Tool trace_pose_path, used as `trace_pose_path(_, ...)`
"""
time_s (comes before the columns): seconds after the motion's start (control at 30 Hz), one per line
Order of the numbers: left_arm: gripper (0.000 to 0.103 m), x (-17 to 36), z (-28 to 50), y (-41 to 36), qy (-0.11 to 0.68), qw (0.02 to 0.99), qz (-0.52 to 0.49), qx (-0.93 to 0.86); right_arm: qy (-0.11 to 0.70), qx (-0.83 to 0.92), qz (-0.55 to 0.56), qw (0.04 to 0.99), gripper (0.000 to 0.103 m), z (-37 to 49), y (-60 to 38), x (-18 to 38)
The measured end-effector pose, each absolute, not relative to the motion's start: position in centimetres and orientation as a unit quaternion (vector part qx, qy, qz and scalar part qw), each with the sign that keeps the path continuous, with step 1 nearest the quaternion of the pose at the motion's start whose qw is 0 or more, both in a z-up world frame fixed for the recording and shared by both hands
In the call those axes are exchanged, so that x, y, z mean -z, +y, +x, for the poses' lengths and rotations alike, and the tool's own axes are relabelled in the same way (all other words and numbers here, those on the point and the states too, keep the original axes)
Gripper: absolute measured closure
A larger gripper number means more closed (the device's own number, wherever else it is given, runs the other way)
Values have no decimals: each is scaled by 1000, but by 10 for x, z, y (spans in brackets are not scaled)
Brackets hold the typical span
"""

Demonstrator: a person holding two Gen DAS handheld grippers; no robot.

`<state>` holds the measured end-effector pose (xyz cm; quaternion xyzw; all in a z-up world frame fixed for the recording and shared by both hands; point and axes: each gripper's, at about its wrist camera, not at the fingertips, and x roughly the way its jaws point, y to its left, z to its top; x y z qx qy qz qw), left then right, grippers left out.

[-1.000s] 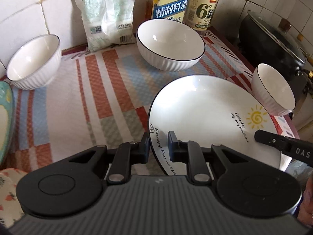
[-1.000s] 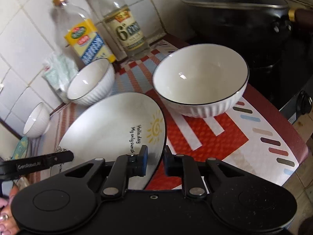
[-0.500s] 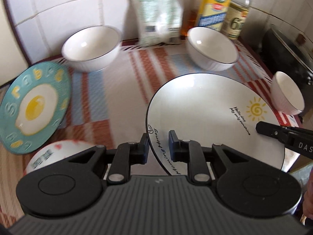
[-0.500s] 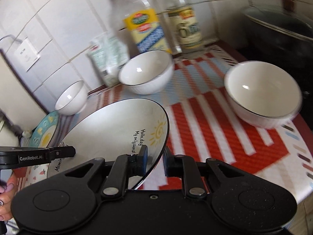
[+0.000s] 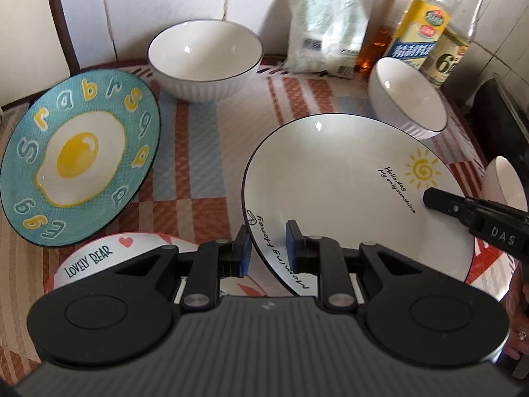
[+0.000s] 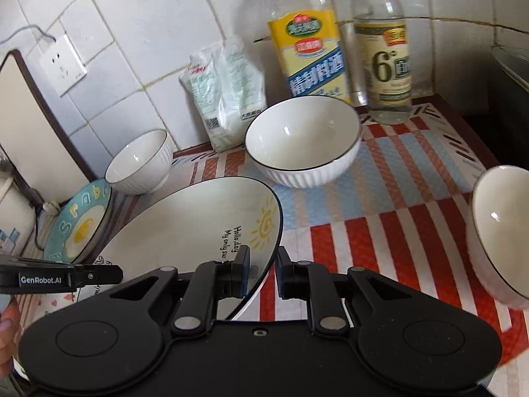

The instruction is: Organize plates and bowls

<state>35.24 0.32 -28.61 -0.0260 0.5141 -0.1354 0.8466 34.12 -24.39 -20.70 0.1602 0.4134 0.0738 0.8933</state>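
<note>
With both the left gripper [image 5: 267, 248] and right gripper [image 6: 263, 273] jaws clamped on the sun plate [image 5: 350, 178], you're mid-carry; next, lower it level onto the egg plate [image 5: 79, 162].

A home kitchen counter, backed by white wall tiles [image 6: 139, 10]. Cooking-wine and vinegar bottles [image 6: 309, 56] stand against the wall beside a black wok [image 5: 502, 106], over a striped mat [image 6: 380, 218].

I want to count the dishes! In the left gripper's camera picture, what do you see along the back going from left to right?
Egg plate → white bowl → white bag → yellow-label bottle → clear bottle with the big 6.
</note>
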Motion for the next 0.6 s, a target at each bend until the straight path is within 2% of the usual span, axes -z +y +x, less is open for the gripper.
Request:
trace_pose_path(0.43,83,293,356,-3,561,812,-17,162,428,-71,82,897,82,348,-237,214)
trace_pose_path(0.6,82,290,355,-14,573,802,14,169,441,-61,103,890,81,352,-246,222)
